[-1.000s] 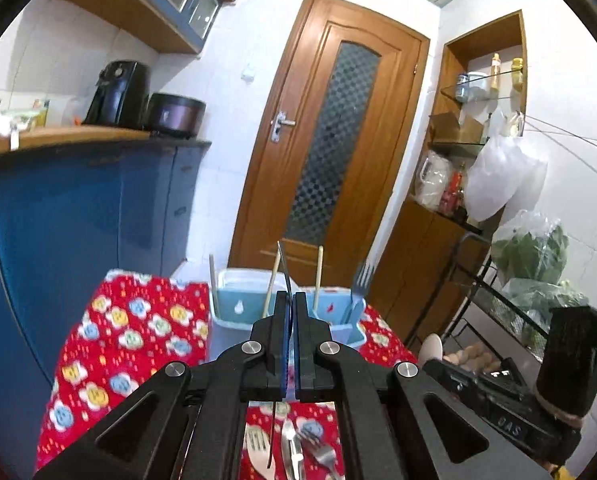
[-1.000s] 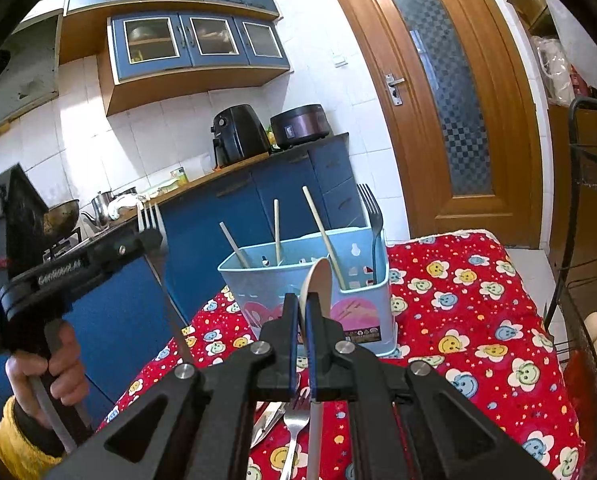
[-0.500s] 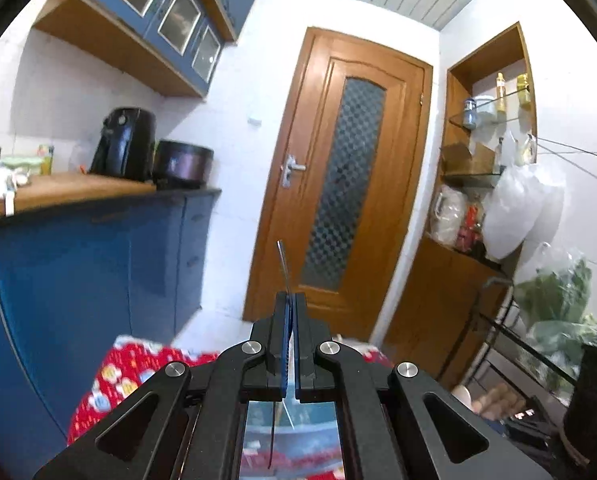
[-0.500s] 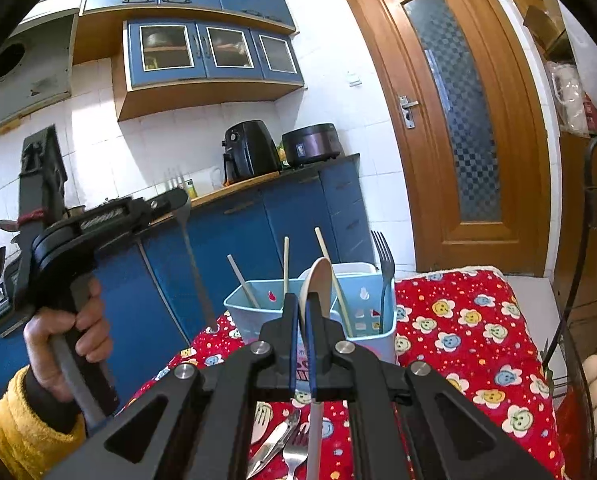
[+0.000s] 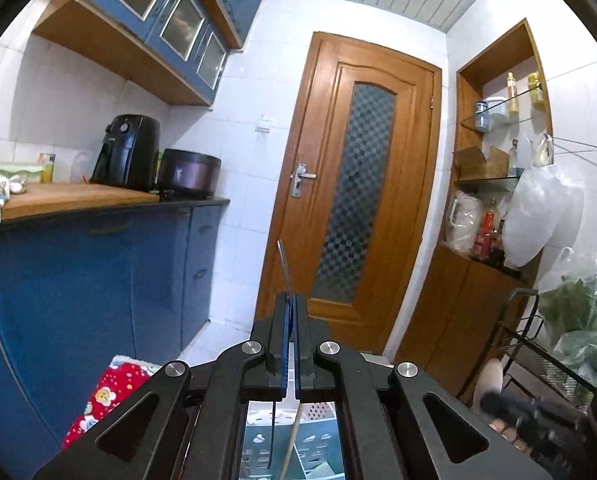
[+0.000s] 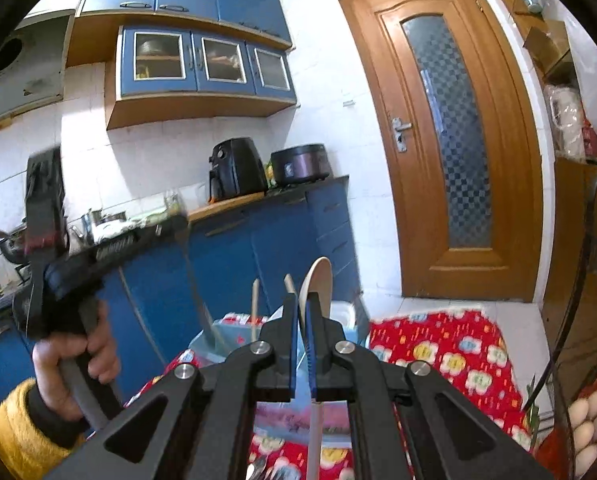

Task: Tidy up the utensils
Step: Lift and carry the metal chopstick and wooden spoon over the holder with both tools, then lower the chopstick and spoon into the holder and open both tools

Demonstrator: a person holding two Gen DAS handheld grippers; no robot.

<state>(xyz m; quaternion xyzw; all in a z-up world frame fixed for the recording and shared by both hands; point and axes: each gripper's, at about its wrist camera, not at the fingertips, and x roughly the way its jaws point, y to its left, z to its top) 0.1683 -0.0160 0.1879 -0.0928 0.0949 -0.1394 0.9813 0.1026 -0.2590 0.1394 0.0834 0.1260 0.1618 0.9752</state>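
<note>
My left gripper [image 5: 291,300] is shut on a metal fork [image 5: 284,268], held edge-on; its handle hangs down over the light blue utensil holder [image 5: 294,448]. From the right wrist view the left gripper [image 6: 178,224] holds the fork [image 6: 196,288] with its lower end at the holder [image 6: 218,336]. My right gripper [image 6: 303,304] is shut on a wooden spoon [image 6: 317,280], bowl up, just in front of the holder. Chopsticks [image 6: 254,304] stand in the holder.
The red flowered tablecloth [image 6: 450,352] covers the table. Loose cutlery [image 6: 262,470] lies on it below my right gripper. A wire rack with eggs [image 6: 586,420] stands at the right. Blue counter cabinets [image 5: 98,280] are at the left, a wooden door [image 5: 350,200] behind.
My left gripper has lifted and carried the fork over the holder, its handle now pointing down into it. My right gripper has risen and moved closer to the holder with the spoon.
</note>
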